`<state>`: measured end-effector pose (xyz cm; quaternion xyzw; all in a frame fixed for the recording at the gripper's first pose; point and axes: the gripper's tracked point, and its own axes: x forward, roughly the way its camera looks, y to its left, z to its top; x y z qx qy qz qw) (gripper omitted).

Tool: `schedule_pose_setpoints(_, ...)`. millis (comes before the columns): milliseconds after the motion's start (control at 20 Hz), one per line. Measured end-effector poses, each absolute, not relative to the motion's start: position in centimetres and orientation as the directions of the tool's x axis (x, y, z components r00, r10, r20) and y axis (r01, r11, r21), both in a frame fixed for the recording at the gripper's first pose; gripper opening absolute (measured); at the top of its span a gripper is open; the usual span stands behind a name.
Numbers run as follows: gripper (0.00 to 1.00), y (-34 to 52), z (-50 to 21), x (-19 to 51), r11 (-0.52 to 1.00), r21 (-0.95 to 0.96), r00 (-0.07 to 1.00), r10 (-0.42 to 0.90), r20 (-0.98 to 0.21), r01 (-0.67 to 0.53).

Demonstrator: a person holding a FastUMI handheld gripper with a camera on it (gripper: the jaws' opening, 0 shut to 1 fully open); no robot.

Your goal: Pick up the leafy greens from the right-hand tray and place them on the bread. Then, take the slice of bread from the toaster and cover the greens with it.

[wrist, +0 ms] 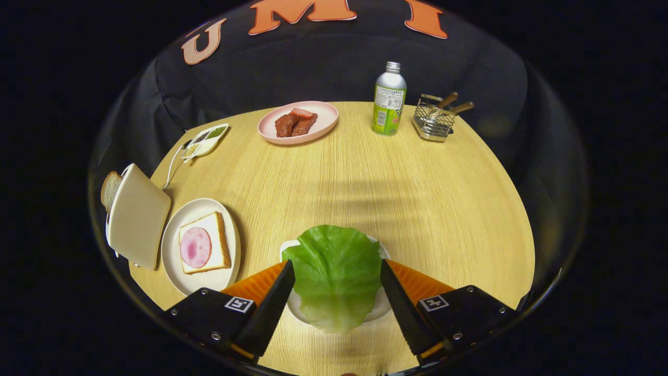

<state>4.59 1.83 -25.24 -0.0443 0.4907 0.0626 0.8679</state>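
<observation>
Gripper view: fisheye, riding on the gripper (337, 269), looking forward and steeply down across the round wooden table (417, 198); lettuce leaf (334, 271) close, between spread fingers.

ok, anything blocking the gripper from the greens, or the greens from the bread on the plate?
Nothing visible. The open gripper already straddles the leafy greens on their tray. Between them and the ham-topped bread on the white plate lies only bare table; the toaster sits beyond the plate.

Green leaf (336, 274), pink plate (323, 122), pale wood-grain table (417, 198)
</observation>
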Motion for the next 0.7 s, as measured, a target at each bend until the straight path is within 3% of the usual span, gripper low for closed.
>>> schedule_pose_setpoints(450,0.97,2.0,-28.6,4.2,0.987,-0.027,0.457,0.051,-0.888,-0.161)
schedule_pose_setpoints(700,0.81,2.0,-28.8,4.7,0.991,-0.002,0.472,0.061,-0.880,-0.131)
